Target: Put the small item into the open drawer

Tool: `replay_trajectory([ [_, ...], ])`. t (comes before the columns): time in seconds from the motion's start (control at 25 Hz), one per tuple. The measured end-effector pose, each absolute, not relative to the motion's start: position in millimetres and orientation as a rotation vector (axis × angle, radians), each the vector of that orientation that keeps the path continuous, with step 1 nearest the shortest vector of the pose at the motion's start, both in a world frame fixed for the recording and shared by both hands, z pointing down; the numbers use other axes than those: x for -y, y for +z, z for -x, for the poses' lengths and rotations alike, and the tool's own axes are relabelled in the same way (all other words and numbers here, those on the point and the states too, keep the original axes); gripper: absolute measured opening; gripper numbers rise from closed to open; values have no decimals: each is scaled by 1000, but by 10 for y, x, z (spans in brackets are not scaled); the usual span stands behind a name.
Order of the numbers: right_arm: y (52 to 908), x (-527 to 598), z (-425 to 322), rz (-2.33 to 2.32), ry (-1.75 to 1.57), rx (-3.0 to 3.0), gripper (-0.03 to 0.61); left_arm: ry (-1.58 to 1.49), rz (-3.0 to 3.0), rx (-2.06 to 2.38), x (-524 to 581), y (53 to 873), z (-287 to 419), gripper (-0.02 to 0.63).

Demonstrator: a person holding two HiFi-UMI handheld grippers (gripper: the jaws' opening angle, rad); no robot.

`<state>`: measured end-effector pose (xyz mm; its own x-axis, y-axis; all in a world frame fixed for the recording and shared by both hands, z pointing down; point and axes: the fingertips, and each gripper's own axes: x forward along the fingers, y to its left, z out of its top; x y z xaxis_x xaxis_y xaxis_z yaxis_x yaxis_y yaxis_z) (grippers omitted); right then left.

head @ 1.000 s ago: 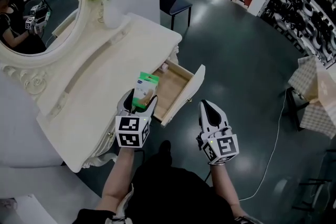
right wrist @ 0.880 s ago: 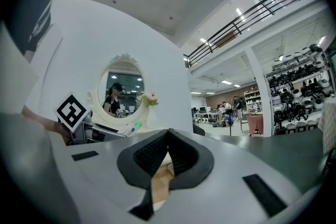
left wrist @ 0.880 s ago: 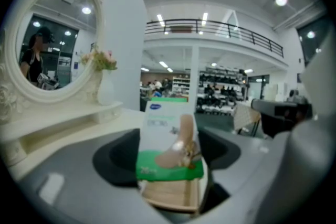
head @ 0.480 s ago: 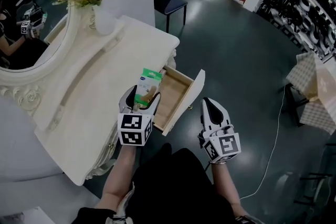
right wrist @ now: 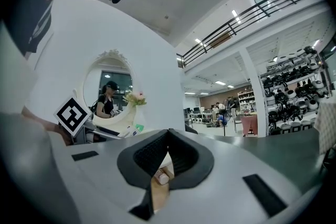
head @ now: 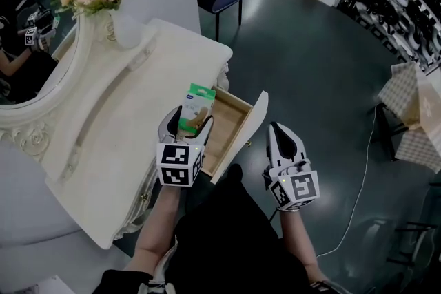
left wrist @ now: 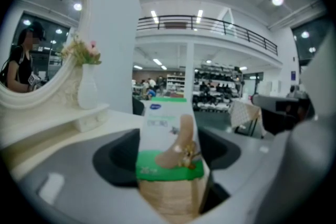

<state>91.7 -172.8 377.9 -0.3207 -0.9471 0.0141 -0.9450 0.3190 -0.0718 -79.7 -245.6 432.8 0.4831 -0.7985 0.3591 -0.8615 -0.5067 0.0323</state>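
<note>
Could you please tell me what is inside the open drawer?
Bare wooden bottom shows in the drawer; its near-left part is covered by the box in the left gripper.

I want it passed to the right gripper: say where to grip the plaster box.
Probably grip the plaster box by its free upper end, coming from the person's right; the left gripper clamps its lower end, leaving the top standing clear.
</note>
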Motion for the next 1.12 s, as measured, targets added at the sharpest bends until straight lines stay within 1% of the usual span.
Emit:
replay_trajectory([
  [0.6, 3895, 2063, -1217, 1821, -157, -2533, -3, 563, -2497, 1362, 2808, 4725, 361, 353],
  [1.12, 4031, 2226, -1341, 1842, -210, -2538, -3, 770, -2433, 1256, 2939, 5580, 146, 353],
])
